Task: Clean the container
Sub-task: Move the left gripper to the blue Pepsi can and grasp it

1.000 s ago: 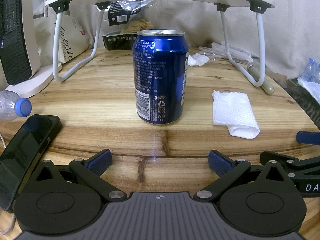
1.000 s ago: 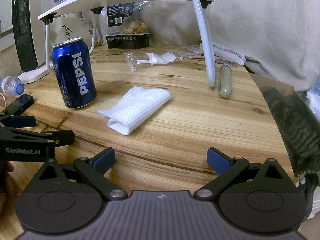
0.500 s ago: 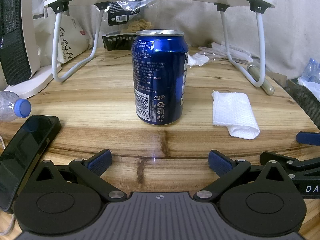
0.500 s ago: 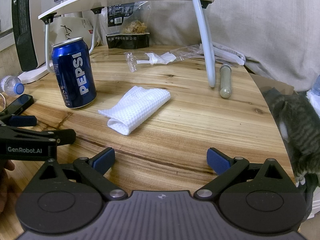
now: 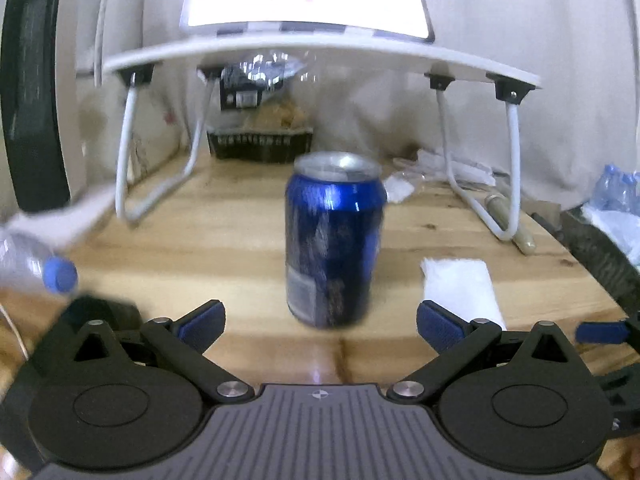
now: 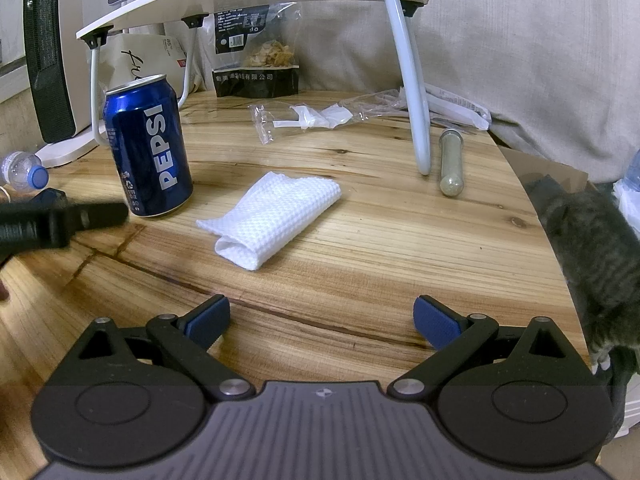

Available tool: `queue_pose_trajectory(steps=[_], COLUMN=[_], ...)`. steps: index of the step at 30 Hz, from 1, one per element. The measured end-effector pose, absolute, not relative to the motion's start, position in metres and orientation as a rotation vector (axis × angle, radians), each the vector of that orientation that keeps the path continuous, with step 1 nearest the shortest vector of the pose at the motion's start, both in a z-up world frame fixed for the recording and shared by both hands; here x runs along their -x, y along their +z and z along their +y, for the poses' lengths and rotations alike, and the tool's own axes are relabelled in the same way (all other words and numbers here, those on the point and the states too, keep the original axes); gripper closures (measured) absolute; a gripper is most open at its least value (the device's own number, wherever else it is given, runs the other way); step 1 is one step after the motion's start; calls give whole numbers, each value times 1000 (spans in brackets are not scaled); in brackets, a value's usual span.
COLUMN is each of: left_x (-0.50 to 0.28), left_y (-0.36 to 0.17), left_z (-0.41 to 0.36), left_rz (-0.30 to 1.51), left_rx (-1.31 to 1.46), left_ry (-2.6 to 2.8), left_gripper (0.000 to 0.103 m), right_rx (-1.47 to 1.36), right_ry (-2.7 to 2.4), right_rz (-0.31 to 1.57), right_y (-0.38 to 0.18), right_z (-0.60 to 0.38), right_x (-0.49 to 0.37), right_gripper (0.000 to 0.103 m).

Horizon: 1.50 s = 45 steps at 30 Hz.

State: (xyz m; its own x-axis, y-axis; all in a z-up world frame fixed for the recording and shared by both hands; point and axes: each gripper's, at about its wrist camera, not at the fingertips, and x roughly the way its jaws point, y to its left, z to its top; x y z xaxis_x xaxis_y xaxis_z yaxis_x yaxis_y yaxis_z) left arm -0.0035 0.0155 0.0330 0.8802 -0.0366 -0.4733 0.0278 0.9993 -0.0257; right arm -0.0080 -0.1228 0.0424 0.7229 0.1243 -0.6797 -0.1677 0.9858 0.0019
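A blue Pepsi can (image 5: pixel 334 240) stands upright on the round wooden table (image 5: pixel 240 232), straight ahead of my left gripper (image 5: pixel 318 326), which is open and empty with its pads level with the can's base. The left wrist view is motion-blurred. The can also shows in the right wrist view (image 6: pixel 148 146) at the left. A folded white cloth (image 6: pixel 272 218) lies right of the can, ahead of my right gripper (image 6: pixel 322 320), which is open and empty. The cloth also shows in the left wrist view (image 5: pixel 460 288).
A white laptop stand (image 6: pixel 412 92) straddles the table's back. A snack bag (image 6: pixel 256 60), plastic wrappers (image 6: pixel 312 116) and a glass tube (image 6: pixel 451 162) lie there. A water bottle (image 5: pixel 36 264) and a heater (image 6: pixel 48 60) are left. A tabby cat (image 6: pixel 600 260) is at the right edge.
My left gripper has risen and tilted up quickly, so the can sits lower and smaller in its view and the phone has dropped out of sight. My right gripper has barely moved.
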Motion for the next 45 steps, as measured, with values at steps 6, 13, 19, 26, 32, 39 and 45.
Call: queue_pose_trajectory(steps=[6,13,19,26,32,39,45], left_x=[-26,-54,-52,-12,26,69,89], left_y=[36,25,27,42,49,57,62], left_z=[17,14,15,23,34,27,7], left_rz=[484,493,496,471,493,493,464], left_rx=[0,-27,-15,13,80,72,-58], left_ry=[-52,-53,-64,-117,-180,-239,-284], left_gripper=[6,28,36,36,36,36,36], right_rx=[61,61,57,68,-14,25,122], right_ry=[161,161,171,187,298,564,720], right_rz=[746,746,747,746,555,354,421], right_y=[43,43,42,43,81,143,144], right_z=[-123,-123,-124,-125,-142,-119,-88], right_x=[8,8,7,7,33,69,73], right_gripper=[0,0,0,0,4,21,26])
